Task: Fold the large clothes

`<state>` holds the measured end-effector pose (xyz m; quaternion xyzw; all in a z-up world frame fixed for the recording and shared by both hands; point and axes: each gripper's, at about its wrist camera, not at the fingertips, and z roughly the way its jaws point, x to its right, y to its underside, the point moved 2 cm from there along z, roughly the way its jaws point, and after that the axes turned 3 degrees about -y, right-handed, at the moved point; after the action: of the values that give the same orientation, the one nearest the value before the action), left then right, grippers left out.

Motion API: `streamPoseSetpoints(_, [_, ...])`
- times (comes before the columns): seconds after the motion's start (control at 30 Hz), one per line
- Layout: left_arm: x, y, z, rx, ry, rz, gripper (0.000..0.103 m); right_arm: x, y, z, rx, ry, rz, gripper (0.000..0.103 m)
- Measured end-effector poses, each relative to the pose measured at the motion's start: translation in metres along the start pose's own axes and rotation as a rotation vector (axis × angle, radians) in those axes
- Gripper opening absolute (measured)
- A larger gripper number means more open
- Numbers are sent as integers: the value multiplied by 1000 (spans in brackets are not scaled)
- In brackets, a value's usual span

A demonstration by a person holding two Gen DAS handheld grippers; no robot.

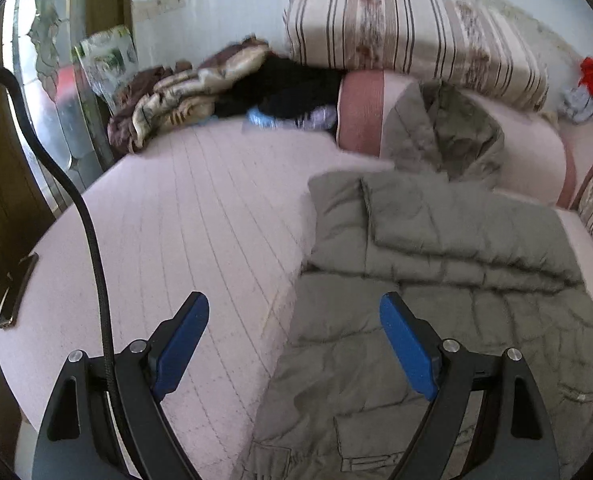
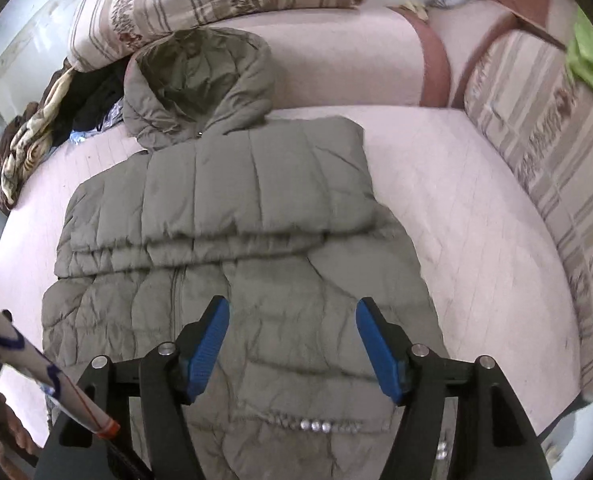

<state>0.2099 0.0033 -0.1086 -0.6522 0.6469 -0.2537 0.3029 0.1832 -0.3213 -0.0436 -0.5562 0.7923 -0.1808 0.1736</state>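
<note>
A grey-green quilted hooded jacket (image 2: pixel 256 216) lies flat on the pink bed, sleeves folded across its chest, hood (image 2: pixel 196 80) toward the pillows. It also shows in the left wrist view (image 1: pixel 456 264) on the right. My left gripper (image 1: pixel 294 312) is open and empty, hovering over the jacket's left edge and the bare sheet. My right gripper (image 2: pixel 292 320) is open and empty, above the jacket's lower body. Snap buttons (image 2: pixel 316 426) show near the hem.
The pink bed sheet (image 1: pixel 184 216) extends left. A heap of blankets and dark clothes (image 1: pixel 200 92) lies at the back left. Striped pillows (image 1: pixel 408 28) and a pink bolster (image 2: pixel 336 60) line the back. A striped cushion (image 2: pixel 544 168) stands right. A phone (image 1: pixel 18 292) lies at the bed's left edge.
</note>
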Motion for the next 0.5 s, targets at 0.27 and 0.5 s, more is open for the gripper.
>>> streamPoseSetpoints(0.27, [-6,7,48,-187,12,-25,87,-79,-79,46,5,-49,-74,73])
streamPoseSetpoints(0.5, [-30,1,72,-254,53,-137,87,-151,-180,110,-17,-198,-6,80])
